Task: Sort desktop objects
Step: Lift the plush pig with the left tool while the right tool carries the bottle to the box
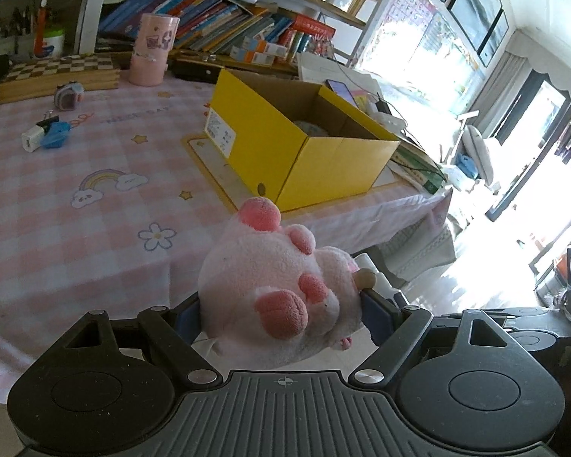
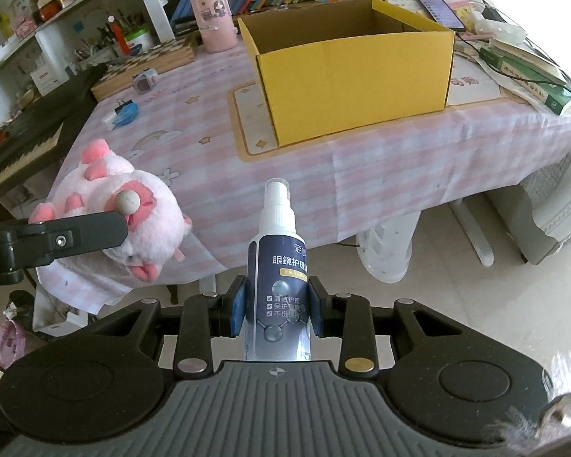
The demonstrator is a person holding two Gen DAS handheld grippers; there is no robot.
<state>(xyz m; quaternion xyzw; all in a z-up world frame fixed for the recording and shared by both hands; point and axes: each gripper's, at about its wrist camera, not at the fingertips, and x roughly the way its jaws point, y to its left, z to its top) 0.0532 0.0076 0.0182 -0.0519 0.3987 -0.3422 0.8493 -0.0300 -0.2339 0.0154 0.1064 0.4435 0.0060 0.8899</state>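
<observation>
My left gripper (image 1: pixel 281 304) is shut on a pink plush pig (image 1: pixel 278 282) and holds it in the air off the table's near edge. The pig also shows in the right wrist view (image 2: pixel 129 213), with the left gripper's finger (image 2: pixel 76 234) across it. My right gripper (image 2: pixel 277 310) is shut on a white spray bottle with a dark blue label (image 2: pixel 278 266), held upright in front of the table. An open yellow cardboard box (image 1: pixel 304 141) stands on the pink checked tablecloth (image 1: pixel 76 205); it also shows in the right wrist view (image 2: pixel 354 72).
On the far left of the table lie a blue clip with a white charger (image 1: pixel 45 137), a small toy cube (image 1: pixel 69 93), a chessboard (image 1: pixel 61 72) and a pink cup (image 1: pixel 152 49). A phone (image 2: pixel 439 11), books and cables sit right of the box. Bookshelves stand behind.
</observation>
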